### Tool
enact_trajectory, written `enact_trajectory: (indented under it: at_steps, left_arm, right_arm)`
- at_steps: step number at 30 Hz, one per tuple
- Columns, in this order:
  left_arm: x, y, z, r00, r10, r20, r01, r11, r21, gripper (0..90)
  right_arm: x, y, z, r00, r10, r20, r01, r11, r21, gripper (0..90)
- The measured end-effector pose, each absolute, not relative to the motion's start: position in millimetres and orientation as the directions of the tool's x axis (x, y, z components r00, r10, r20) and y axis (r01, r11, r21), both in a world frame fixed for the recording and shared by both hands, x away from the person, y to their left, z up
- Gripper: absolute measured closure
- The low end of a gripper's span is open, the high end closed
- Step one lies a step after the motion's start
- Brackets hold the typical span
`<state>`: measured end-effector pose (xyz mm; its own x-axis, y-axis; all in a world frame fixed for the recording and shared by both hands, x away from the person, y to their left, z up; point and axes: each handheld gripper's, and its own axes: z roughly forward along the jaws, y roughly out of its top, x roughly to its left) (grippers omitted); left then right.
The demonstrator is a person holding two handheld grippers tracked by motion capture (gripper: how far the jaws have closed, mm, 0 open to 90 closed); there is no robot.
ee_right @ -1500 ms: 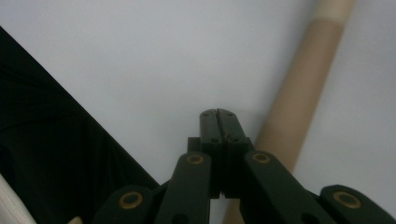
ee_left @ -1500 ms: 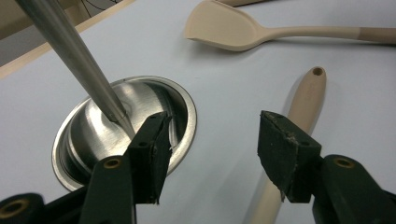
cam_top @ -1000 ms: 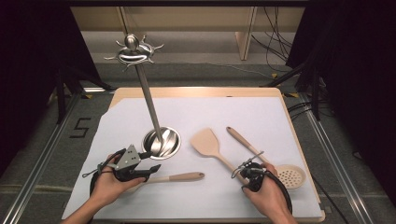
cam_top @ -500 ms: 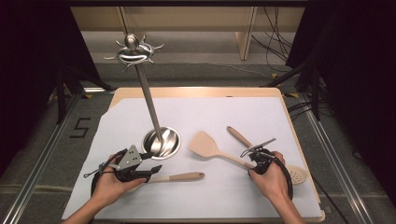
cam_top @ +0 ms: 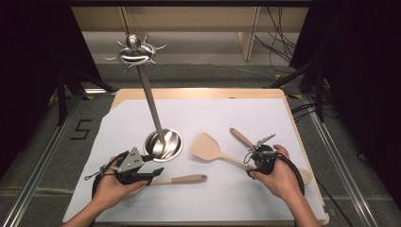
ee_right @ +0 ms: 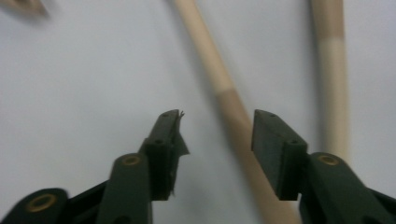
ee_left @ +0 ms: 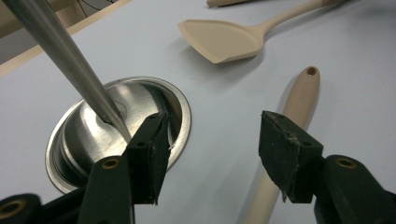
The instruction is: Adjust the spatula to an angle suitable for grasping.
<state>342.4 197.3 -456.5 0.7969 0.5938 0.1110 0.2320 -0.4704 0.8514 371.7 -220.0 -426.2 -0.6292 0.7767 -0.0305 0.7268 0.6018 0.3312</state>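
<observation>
- Two grippers are in my hands at the near edge of the white paper sheet [cam_top: 198, 118] that covers the wooden table [cam_top: 302, 142]: the left gripper [cam_top: 156, 171] near the steel stand, the right gripper [cam_top: 250, 163] over the beige turner.
- I see my left gripper's jaws apart with nothing between the pads. In the left gripper view [ee_left: 210, 154] they frame bare paper, with the round steel base dish [ee_left: 84, 135] of the stand behind the left-hand jaw and a beige rounded handle with a hang hole [ee_left: 299, 98] running under the right-hand jaw.
- From the high view that handle [cam_top: 182, 179] lies just beside the left gripper's tips, pointing to the right.
- The tall steel utensil stand with hooked arms at its top [cam_top: 151, 104] rises tilted from its dish [cam_top: 171, 142], just beyond my left hand.
- My right gripper's jaws have just been opening and now stand wide. In the right gripper view [ee_right: 217, 135] the flat beige turner's handle [ee_right: 224, 98] passes between them, and the pads do not press on it.
- The turner's blade [cam_top: 205, 146] lies mid-sheet, right of the dish, its handle running toward my right hand.
- A second beige handle [ee_right: 332, 60] lies alongside, just right of the jaws; the view is blurred, so it is probably the utensil [cam_top: 241, 137] lying beyond my right hand.
</observation>
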Motion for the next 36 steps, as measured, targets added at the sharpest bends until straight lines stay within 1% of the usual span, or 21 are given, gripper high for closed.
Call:
enact_trajectory:
  at_steps: [1, 2, 4, 5, 6, 7, 8, 9, 10, 12, 13, 16, 17, 18, 25, 27, 28, 29, 31, 32, 36]
  left_arm:
    - [341, 197, -457, 0.793, 0.601, 0.102, 0.241, -0.462, 0.853, 42.4]
    - [342, 197, -455, 0.799, 0.588, 0.121, 0.220, -0.474, 0.852, 42.3]
    - [340, 196, -455, 0.791, 0.602, 0.107, 0.232, -0.458, 0.858, 42.1]
    - [341, 196, -455, 0.792, 0.600, 0.109, 0.229, -0.458, 0.859, 41.9]
    - [343, 197, -454, 0.801, 0.582, 0.138, 0.209, -0.488, 0.848, 41.8]
    - [343, 197, -454, 0.801, 0.582, 0.138, 0.209, -0.488, 0.848, 41.7]
    - [342, 195, -454, 0.799, 0.589, 0.119, 0.216, -0.467, 0.857, 41.7]
    - [340, 194, -455, 0.798, 0.593, 0.109, 0.225, -0.461, 0.858, 41.5]
    - [342, 195, -454, 0.805, 0.577, 0.136, 0.203, -0.484, 0.851, 41.5]
    - [339, 193, -454, 0.801, 0.587, 0.117, 0.220, -0.471, 0.854, 41.4]
    - [341, 194, -453, 0.808, 0.569, 0.150, 0.196, -0.500, 0.844, 41.3]
    - [339, 193, -454, 0.807, 0.578, 0.125, 0.208, -0.476, 0.855, 41.3]
    - [339, 192, -454, 0.803, 0.583, 0.121, 0.211, -0.469, 0.858, 41.3]
    - [339, 193, -454, 0.803, 0.584, 0.122, 0.211, -0.469, 0.858, 41.3]
    - [340, 194, -454, 0.802, 0.584, 0.124, 0.212, -0.473, 0.855, 41.3]
    - [340, 193, -454, 0.811, 0.570, 0.133, 0.199, -0.482, 0.853, 41.2]
    - [340, 193, -454, 0.811, 0.570, 0.133, 0.199, -0.482, 0.853, 41.3]
    - [339, 191, -455, 0.807, 0.577, 0.122, 0.212, -0.477, 0.853, 41.2]
    - [340, 191, -454, 0.814, 0.563, 0.140, 0.197, -0.495, 0.847, 41.2]
    - [339, 191, -455, 0.813, 0.568, 0.129, 0.205, -0.487, 0.849, 41.2]
    - [339, 188, -455, 0.815, 0.564, 0.132, 0.201, -0.489, 0.849, 40.7]
  right_arm:
    - [377, -220, -428, -0.673, 0.735, -0.086, 0.686, 0.663, 0.301, 49.4]
    - [381, -220, -430, -0.692, 0.716, -0.091, 0.668, 0.684, 0.293, 49.4]
    - [390, -219, -436, -0.727, 0.683, -0.070, 0.647, 0.716, 0.263, 49.4]
    - [396, -220, -441, -0.730, 0.679, -0.084, 0.646, 0.724, 0.241, 50.7]
    - [397, -220, -443, -0.726, 0.683, -0.077, 0.655, 0.721, 0.225, 50.8]
    - [397, -220, -443, -0.726, 0.683, -0.077, 0.655, 0.721, 0.225, 50.8]
    - [398, -220, -447, -0.729, 0.681, -0.063, 0.659, 0.724, 0.204, 51.3]
    - [399, -221, -452, -0.736, 0.676, -0.034, 0.657, 0.725, 0.208, 53.5]
    - [398, -221, -454, -0.734, 0.679, -0.025, 0.663, 0.723, 0.194, 55.0]
    - [399, -222, -454, -0.736, 0.677, -0.016, 0.661, 0.723, 0.203, 56.6]
    - [399, -223, -453, -0.746, 0.665, -0.015, 0.649, 0.733, 0.204, 57.5]
    - [399, -224, -453, -0.752, 0.659, -0.013, 0.644, 0.738, 0.204, 57.8]
    - [399, -226, -453, -0.765, 0.643, -0.031, 0.625, 0.753, 0.205, 57.8]
    - [396, -230, -453, -0.761, 0.648, -0.009, 0.634, 0.747, 0.198, 57.3]
    - [392, -247, -452, -0.781, 0.625, -0.009, 0.613, 0.769, 0.181, 57.6]
    - [388, -249, -452, -0.780, 0.625, -0.018, 0.613, 0.770, 0.177, 65.9]
    - [388, -249, -452, -0.780, 0.625, -0.018, 0.613, 0.770, 0.177, 65.9]
    - [389, -249, -451, -0.801, 0.598, -0.028, 0.584, 0.791, 0.181, 69.6]
    - [389, -249, -452, -0.809, 0.587, -0.031, 0.573, 0.800, 0.180, 70.0]
    - [389, -249, -451, -0.831, 0.554, -0.057, 0.538, 0.825, 0.173, 70.7]
    - [384, -249, -446, -0.831, 0.555, -0.038, 0.538, 0.819, 0.200, 71.2]
